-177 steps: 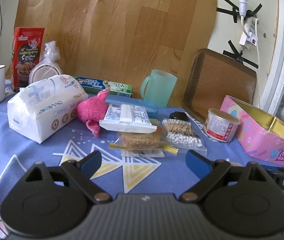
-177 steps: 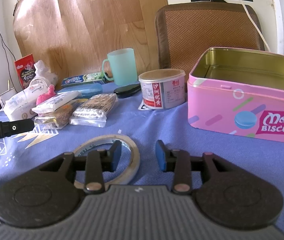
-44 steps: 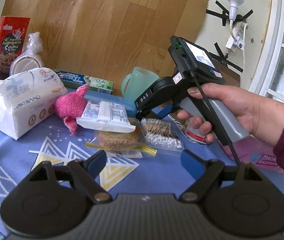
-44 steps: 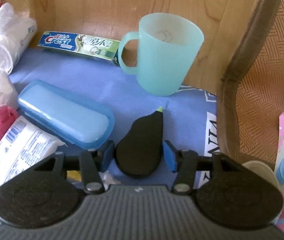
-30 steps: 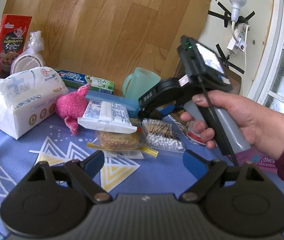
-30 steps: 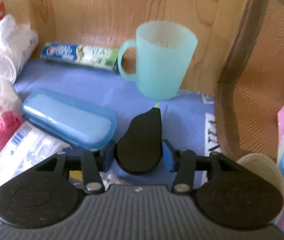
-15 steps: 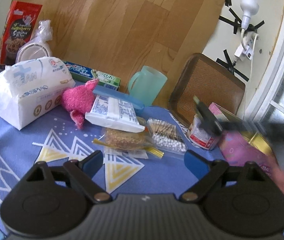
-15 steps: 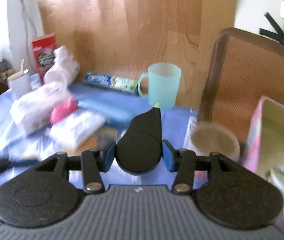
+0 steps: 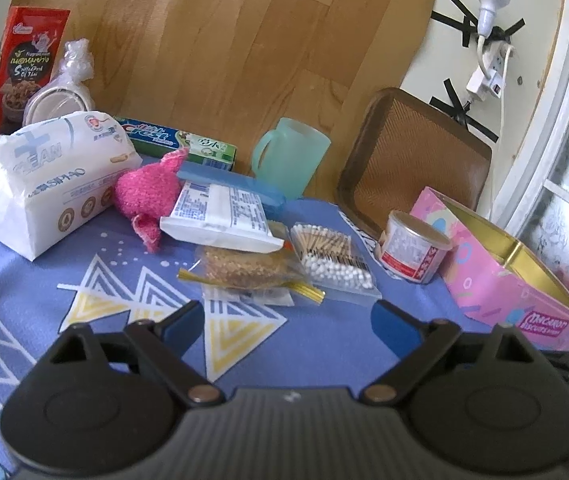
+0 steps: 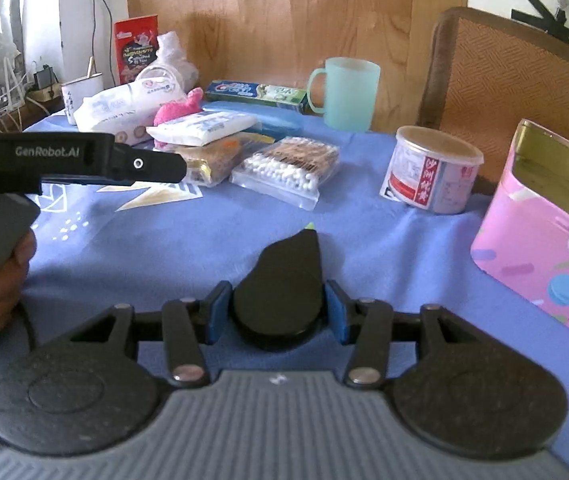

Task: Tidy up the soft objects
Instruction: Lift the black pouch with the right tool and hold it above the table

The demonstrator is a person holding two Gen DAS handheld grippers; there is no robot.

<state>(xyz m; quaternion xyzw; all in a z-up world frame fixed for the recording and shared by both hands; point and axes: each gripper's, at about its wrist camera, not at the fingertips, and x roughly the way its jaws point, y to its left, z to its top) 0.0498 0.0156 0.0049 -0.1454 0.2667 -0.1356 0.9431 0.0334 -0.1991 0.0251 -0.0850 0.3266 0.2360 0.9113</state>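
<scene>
Right tongs (image 10: 277,314) clamped on a black teardrop-shaped object (image 10: 280,288), green tip pointing forward, held over bare blue bench cloth (image 10: 188,240). Left tongs (image 9: 284,322) spread wide and opening further, nothing between them. Soft stuff sits mid-bench in a heap: pink plush (image 9: 146,192) touching the white tissue pack (image 9: 44,176), flat white packet (image 9: 220,216) lying on top of a snack bag (image 9: 244,268), cotton swab bag (image 9: 334,258) just beside. Blue case (image 9: 236,186), toothpaste box (image 9: 180,142) and teal mug (image 9: 290,160) behind the heap. Small tin can (image 10: 432,170) stands between the swabs and the open pink biscuit tin (image 10: 544,248) at right. Hand on the left handle (image 10: 0,284) at the frame edge.
</scene>
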